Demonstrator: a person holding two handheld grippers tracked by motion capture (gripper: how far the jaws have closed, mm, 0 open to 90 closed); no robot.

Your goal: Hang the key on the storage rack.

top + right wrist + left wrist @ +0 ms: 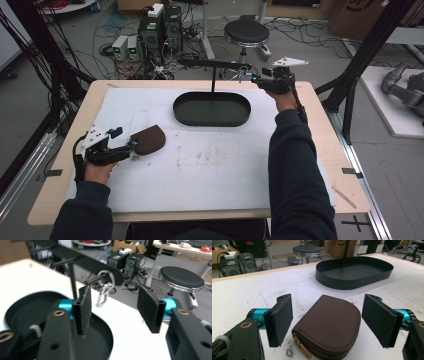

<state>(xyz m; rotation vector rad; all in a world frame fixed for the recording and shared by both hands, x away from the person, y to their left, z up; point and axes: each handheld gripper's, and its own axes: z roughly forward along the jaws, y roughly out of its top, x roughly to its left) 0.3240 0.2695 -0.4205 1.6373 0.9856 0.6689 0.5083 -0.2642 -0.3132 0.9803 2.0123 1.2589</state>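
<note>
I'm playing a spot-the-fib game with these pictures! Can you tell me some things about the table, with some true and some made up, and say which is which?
1. The brown pouch lies between the left gripper's open pads. True.
2. The pouch is inside the black tray. False: it lies on the white mat, apart from the tray.
3. A silver key ring hangs on the black stand. True.
4. The right gripper is squeezing the ring. False: it is open, nothing between its pads.
</note>
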